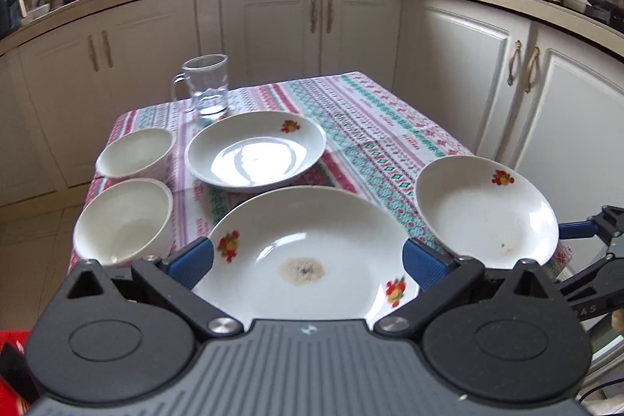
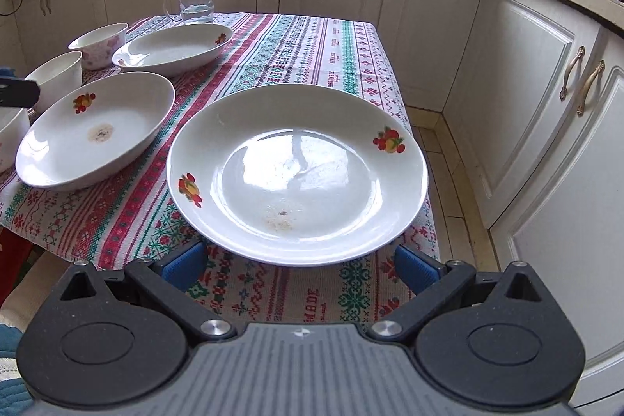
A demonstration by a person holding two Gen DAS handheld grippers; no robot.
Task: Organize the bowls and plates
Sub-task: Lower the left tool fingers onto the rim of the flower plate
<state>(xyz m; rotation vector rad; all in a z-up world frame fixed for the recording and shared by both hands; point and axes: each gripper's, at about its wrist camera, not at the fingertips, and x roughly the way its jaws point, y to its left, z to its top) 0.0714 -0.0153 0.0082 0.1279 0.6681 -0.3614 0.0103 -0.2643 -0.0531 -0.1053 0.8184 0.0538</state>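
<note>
Three white plates with fruit prints lie on the patterned tablecloth. The near-left plate has a brown stain; my left gripper is open, its blue pads on either side of the plate's near rim. The near-right plate lies at the table's front edge; my right gripper is open just below its near rim. The far plate lies behind. Two white bowls stand at the left.
A glass mug with a little water stands at the table's far left corner. White kitchen cabinets and a counter with bottles, a wok and a pot surround the table. Tiled floor lies to the right.
</note>
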